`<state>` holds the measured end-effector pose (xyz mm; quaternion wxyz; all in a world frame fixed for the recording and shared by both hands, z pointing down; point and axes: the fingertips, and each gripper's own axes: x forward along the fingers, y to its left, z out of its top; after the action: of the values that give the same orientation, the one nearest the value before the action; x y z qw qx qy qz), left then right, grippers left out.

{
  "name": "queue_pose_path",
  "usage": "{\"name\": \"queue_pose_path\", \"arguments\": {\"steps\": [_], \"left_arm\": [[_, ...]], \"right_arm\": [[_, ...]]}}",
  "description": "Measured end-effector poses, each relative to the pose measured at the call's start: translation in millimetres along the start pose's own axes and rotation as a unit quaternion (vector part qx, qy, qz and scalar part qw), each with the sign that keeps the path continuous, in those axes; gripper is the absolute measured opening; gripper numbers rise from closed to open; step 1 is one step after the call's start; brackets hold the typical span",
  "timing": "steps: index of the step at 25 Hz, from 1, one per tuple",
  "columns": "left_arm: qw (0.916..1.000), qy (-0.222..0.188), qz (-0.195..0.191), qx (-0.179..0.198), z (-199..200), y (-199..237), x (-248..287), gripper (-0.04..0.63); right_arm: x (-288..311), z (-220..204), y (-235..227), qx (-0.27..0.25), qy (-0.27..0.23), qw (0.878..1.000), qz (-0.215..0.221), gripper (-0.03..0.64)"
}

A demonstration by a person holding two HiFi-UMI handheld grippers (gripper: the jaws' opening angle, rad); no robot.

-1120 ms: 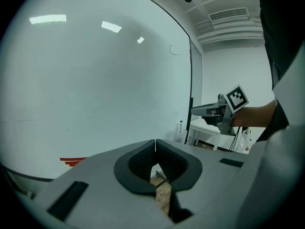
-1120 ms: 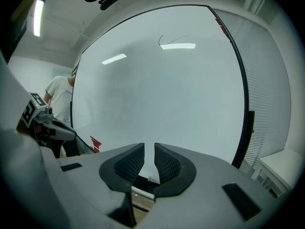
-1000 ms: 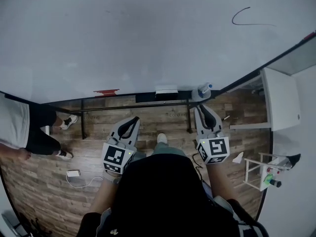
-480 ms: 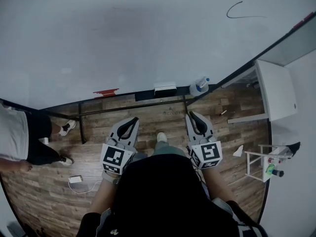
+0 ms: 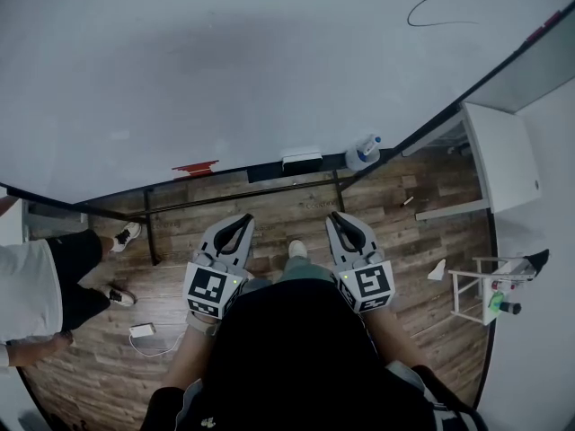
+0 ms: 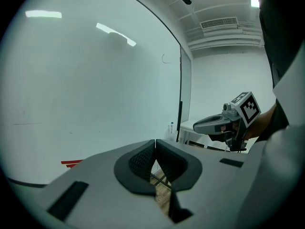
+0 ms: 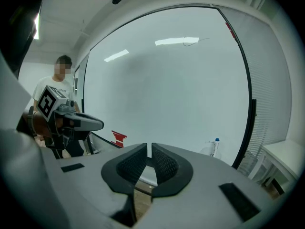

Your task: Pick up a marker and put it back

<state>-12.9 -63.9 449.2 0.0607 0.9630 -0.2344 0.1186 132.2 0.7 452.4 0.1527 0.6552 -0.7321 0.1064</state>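
Observation:
I face a big whiteboard [image 5: 269, 61] with a black squiggle [image 5: 431, 12] at its upper right. Its ledge holds a white eraser [image 5: 303, 159], a red strip [image 5: 195, 166] and a spray bottle [image 5: 363, 154]; I can make out no marker. My left gripper [image 5: 246, 218] hangs over the wood floor, shut and empty, its fingertips [image 6: 155, 141] meeting. My right gripper [image 5: 335, 215] hangs beside it below the ledge. Its jaws are closing, with a thin slit and nothing between the pads [image 7: 150, 148]. Each gripper shows in the other's view: the right gripper [image 6: 196, 124] and the left gripper [image 7: 100, 125].
A person in a white shirt and black shorts [image 5: 40, 281] stands at the left. A white table [image 5: 508, 164] and a small stand [image 5: 476, 290] are at the right. A charger with cable [image 5: 142, 330] lies on the floor. The whiteboard's black frame legs [image 5: 148, 223] stand ahead.
My right gripper has drawn back from the ledge and moved left, closer to the left gripper, with its jaws narrower. The person at the left has shifted nearer. The left gripper has barely moved.

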Motion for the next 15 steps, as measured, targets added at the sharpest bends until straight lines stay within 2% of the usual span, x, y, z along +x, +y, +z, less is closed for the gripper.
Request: {"name": "queue_pose_path", "arguments": {"steps": [15], "left_arm": [[1.0,0.002,0.002,-0.001,-7.5,2.4,-6.4,0.021]], "right_arm": [[6.5,-5.8,5.9,-0.004,0.014,1.0,0.011,0.052]]}}
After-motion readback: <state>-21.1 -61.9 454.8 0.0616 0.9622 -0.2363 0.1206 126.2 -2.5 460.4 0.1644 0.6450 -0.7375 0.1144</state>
